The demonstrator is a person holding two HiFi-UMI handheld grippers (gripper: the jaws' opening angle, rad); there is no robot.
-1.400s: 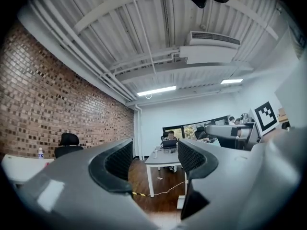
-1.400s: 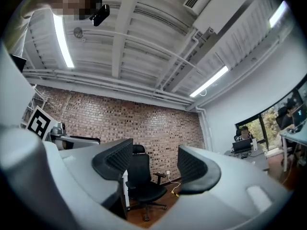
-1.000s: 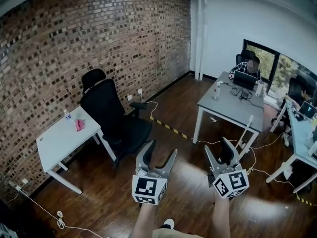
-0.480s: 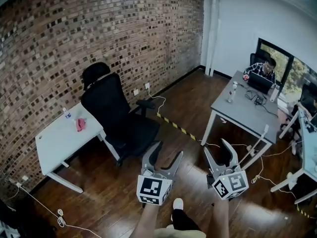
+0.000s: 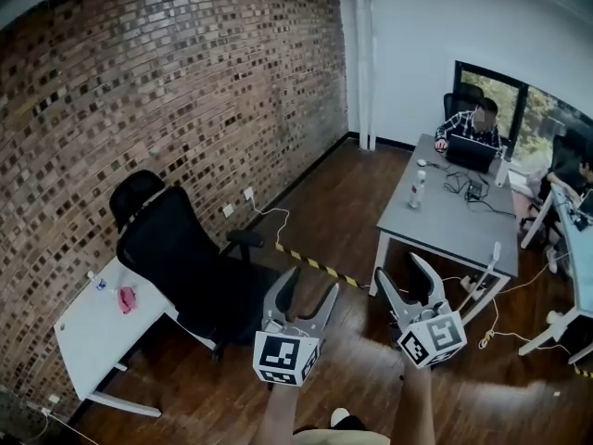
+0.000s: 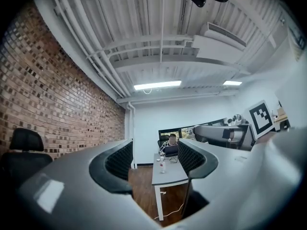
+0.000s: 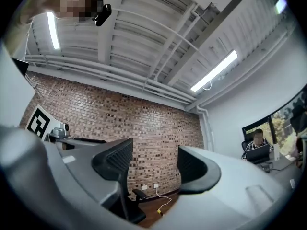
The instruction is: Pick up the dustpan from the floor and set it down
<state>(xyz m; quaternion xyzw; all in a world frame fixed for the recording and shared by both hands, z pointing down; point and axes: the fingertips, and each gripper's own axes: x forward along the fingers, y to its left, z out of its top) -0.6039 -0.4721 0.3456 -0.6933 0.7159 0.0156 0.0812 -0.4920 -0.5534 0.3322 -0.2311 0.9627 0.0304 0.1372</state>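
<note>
approach step, by my reading: left claw [image 5: 309, 284] and right claw [image 5: 399, 267] both gape empty, held out above the wood floor [image 5: 361, 378]. no dustpan shows in any view; next means finding it, then lowering.

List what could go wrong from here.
No dustpan shows in any view; left claw and right claw are open and empty.
Loose cables on the floor by the grey desk could catch a foot.
The black chair stands close beside the left claw and could get bumped.
</note>
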